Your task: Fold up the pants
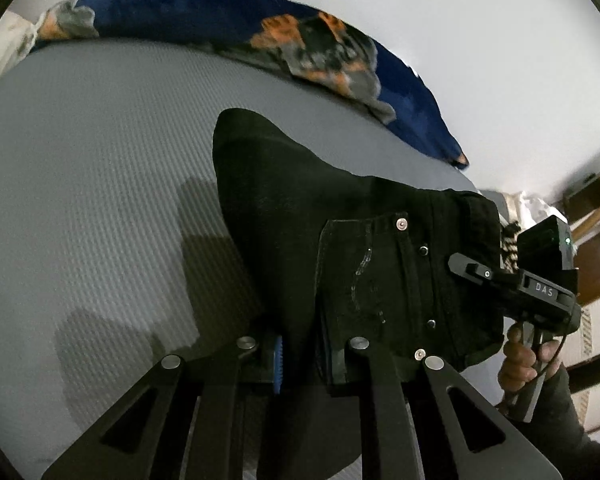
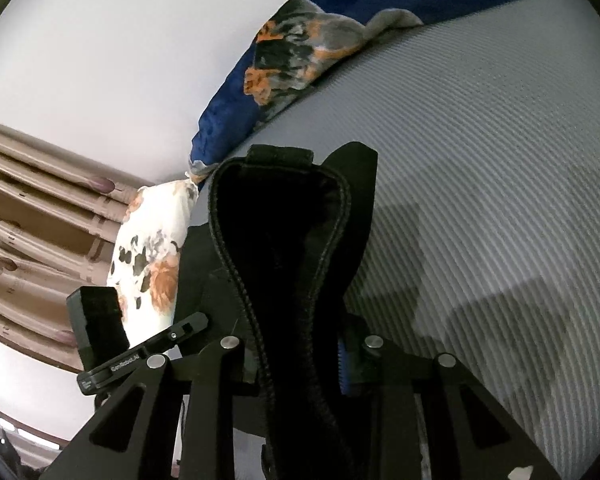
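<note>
Black pants [image 1: 280, 208] hang lifted over the grey bed sheet [image 1: 100, 160], their back pocket and rivets facing the left wrist camera. My left gripper [image 1: 306, 360] is shut on the cloth near the pocket edge. My right gripper [image 1: 466, 266] pinches the waistband at the right, with a person's hand [image 1: 520, 360] on its grip. In the right wrist view the pants [image 2: 284, 220] rise as a folded strip with a thick seam, and my right gripper [image 2: 300, 360] is shut on it. My left gripper [image 2: 180, 330] shows at the lower left, holding the same garment.
A blue blanket with orange and grey print [image 1: 180, 12] [image 2: 300, 52] lies along the far side of the bed by a white wall. A floral pillow [image 2: 152, 248] and brown curtain [image 2: 40, 208] stand to the left. Wooden furniture [image 1: 596, 208] sits at the right.
</note>
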{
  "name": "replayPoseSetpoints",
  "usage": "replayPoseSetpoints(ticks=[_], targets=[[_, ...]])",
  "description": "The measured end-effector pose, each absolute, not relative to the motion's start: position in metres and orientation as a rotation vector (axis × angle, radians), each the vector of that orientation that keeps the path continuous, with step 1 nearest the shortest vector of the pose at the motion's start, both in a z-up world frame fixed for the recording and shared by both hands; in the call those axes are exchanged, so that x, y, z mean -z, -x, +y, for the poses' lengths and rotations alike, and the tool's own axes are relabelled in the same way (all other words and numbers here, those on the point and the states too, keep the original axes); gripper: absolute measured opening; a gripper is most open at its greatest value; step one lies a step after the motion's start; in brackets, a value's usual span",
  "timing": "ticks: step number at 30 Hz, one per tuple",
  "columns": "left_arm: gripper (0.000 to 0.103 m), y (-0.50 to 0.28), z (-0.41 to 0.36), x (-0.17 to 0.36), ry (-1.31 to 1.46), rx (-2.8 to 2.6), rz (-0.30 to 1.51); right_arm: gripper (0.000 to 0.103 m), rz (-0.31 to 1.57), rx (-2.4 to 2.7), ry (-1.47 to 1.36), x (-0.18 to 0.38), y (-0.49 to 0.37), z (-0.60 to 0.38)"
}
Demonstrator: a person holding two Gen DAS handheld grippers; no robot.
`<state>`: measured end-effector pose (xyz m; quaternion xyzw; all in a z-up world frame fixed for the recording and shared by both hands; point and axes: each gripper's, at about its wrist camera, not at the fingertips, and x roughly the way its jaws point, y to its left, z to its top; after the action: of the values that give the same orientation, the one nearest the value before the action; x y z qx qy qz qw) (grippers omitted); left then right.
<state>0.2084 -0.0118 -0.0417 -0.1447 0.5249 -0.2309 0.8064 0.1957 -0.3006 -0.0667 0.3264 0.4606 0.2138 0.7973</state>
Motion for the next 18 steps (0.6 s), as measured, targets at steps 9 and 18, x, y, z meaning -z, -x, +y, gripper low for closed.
replayPoseSetpoints(ticks=[9,18], targets=[[0.026,-0.241,-0.007,0.073,0.243,0.390,1.160,0.037,1.013,-0.258,-0.534,0.088,-0.218,-0.287],[0.057,-0.211,-0.008,0.087,0.105,0.256,1.113,0.057,1.009,-0.141,-0.365,0.091,-0.189,-0.285]])
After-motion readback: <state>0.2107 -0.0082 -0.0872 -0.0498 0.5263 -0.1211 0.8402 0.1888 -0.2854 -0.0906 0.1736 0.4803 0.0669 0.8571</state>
